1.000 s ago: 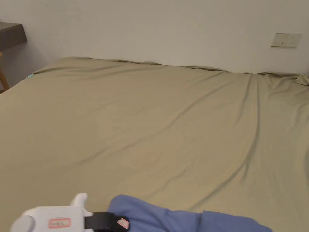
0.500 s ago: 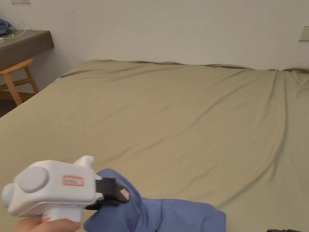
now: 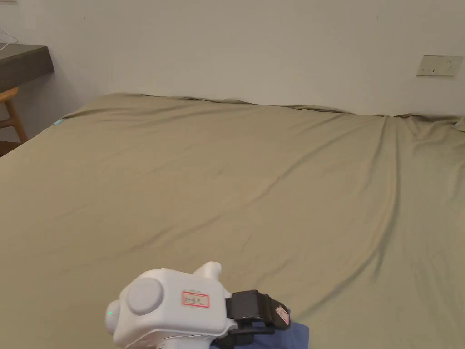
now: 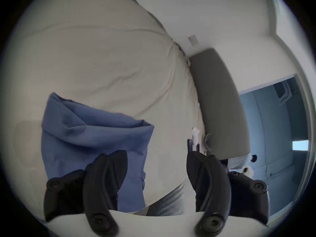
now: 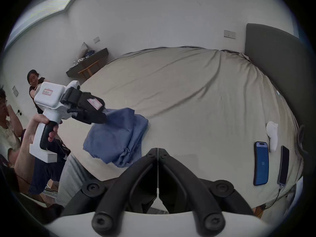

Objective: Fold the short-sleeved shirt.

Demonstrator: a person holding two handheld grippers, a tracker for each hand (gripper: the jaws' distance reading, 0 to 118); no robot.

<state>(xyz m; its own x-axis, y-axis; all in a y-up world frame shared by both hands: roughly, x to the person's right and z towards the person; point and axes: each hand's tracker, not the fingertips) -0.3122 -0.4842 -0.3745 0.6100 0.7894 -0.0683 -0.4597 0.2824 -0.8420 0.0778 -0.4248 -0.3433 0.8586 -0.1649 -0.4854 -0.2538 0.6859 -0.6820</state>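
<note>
The short-sleeved shirt (image 5: 118, 136), a blue one, lies bunched in a loose heap at the near edge of the bed (image 3: 254, 181), so by my reading the folding has hardly begun: it must first be spread flat on the sheet, and every fold is left to do. The left gripper (image 5: 102, 114) hangs just over the heap at its upper end; in its own view the jaws stand spread wide apart, one in front of the blue cloth and the other beside it over bare sheet, and nothing is pinched between them. The right gripper (image 5: 157, 155) is held back from the shirt, jaws pressed together on nothing. The wide middle of the bed is free sheet, lightly creased, which gives room for laying the shirt out. Toward the dark headboard (image 5: 273, 66) lie two phones (image 5: 260, 163) and a small white cloth (image 5: 271, 136), well apart from the shirt and likely no hindrance. Two people (image 5: 34, 86) are beyond the left gripper, and a wall shelf (image 5: 89, 61) with a wooden stool under it stands by the far corner.
</note>
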